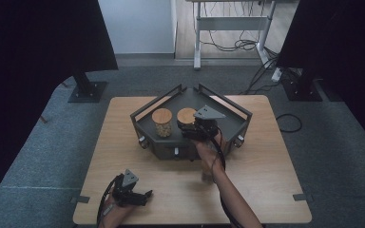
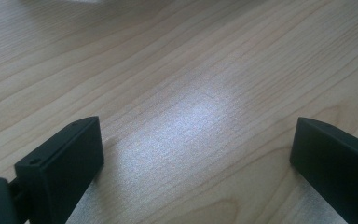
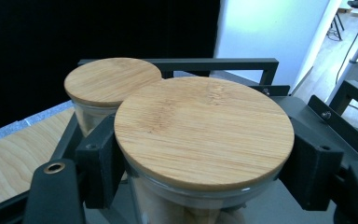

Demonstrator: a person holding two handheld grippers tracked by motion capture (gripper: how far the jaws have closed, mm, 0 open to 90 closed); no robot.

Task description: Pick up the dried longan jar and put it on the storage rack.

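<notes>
Our right claw (image 3: pixel 205 179) pinches the round glass jar with bamboo lid (image 3: pixel 204 133) at centre frame, just under the lid; glass looks slippery, breakable, so we judge a firm grip wise. Left claw (image 2: pixel 193 163) is spread.

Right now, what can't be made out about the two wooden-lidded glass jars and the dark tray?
- Held wooden-lidded glass jar: contents, hidden under its lid in the right gripper view and by the right gripper in the high view.
- That jar's base: cut off by the bottom edge; lifted or resting on the dark metal tray is unclear.
- Tray knobs: too small.
</notes>
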